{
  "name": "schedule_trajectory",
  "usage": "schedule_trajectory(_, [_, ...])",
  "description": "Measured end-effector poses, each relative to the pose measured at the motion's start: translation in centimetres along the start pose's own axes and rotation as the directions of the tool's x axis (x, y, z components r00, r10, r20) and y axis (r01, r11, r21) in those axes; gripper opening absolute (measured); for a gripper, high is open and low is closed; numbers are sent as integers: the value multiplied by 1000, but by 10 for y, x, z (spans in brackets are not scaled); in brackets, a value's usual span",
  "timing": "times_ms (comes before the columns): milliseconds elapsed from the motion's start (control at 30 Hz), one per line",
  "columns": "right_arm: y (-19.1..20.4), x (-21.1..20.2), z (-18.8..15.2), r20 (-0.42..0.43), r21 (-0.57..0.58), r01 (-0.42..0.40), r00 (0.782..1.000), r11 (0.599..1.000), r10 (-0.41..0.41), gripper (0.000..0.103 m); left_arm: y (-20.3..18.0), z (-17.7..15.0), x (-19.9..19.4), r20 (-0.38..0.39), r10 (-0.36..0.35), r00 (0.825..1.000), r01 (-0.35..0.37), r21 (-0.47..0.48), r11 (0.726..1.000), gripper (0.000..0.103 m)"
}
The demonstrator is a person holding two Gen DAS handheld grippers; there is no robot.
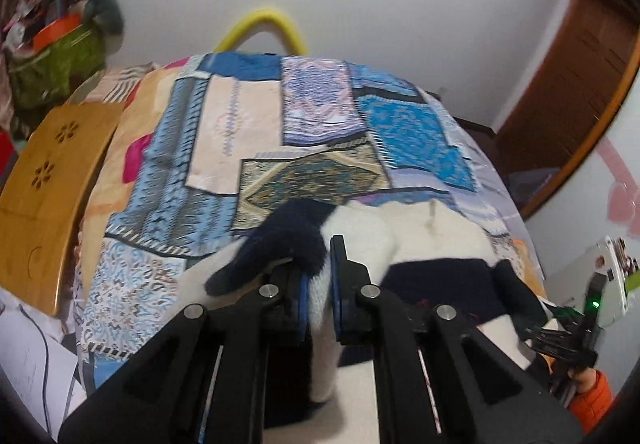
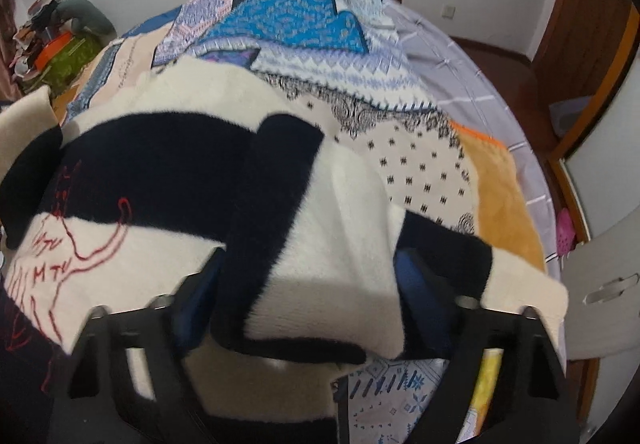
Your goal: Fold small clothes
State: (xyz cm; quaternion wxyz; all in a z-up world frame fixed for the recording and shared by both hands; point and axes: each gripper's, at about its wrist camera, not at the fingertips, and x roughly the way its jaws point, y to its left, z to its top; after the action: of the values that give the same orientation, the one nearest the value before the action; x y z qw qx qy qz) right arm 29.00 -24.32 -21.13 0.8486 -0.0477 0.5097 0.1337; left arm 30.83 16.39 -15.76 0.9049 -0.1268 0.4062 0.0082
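A fluffy white and navy sweater point(image 1: 420, 236) lies on a patchwork bedspread point(image 1: 320, 115). My left gripper point(image 1: 318, 260) is shut on a fold of its white fabric, lifted off the bed, and a navy cuff point(image 1: 280, 240) droops over the left finger. In the right wrist view the sweater point(image 2: 340, 224) fills the foreground, with red stitching point(image 2: 68, 244) at the left. My right gripper point(image 2: 308, 284) stands open and wide. A white and navy sleeve fold lies between its blue pads point(image 2: 408, 284); I see no squeeze on it.
The bed's right edge point(image 2: 500, 91) drops to a dark wooden floor and door point(image 1: 568, 75). A wooden panel point(image 1: 52, 171) stands at the left, a clothes pile point(image 1: 60, 55) behind it. A yellow tube point(image 1: 264, 19) arches at the far end. An orange-sleeved hand point(image 1: 592, 396) is at the right.
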Motion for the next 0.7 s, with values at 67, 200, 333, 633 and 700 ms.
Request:
schedule_trajectory(67, [-2,1,-2,0,11,-24,1000,1000,24,58,-13,0,-1,0,-11,1000,11,20,1000,9])
schedule_trajectory(200, [-5,-8,-2,36,19,-33,999,999,32,31,-38,-3,-1,-1,-26,1000,26,57,998,9])
schedule_trajectory(333, [-24,-25,0,89,68,-16,996,998,10,16,-58,-8,3,-18,-38,999,40,92,995,9])
schedule_trajectory(633, [-78,-40,-12,74,166,67,994,984,-80,16,-96,-32,19,-73,-49,996,60,161,985,9])
schedule_trajectory(700, [-81,-38,-17,57,169,80,994,982,-91,16,-103,-38,24,-93,-52,994,67,169,983,9])
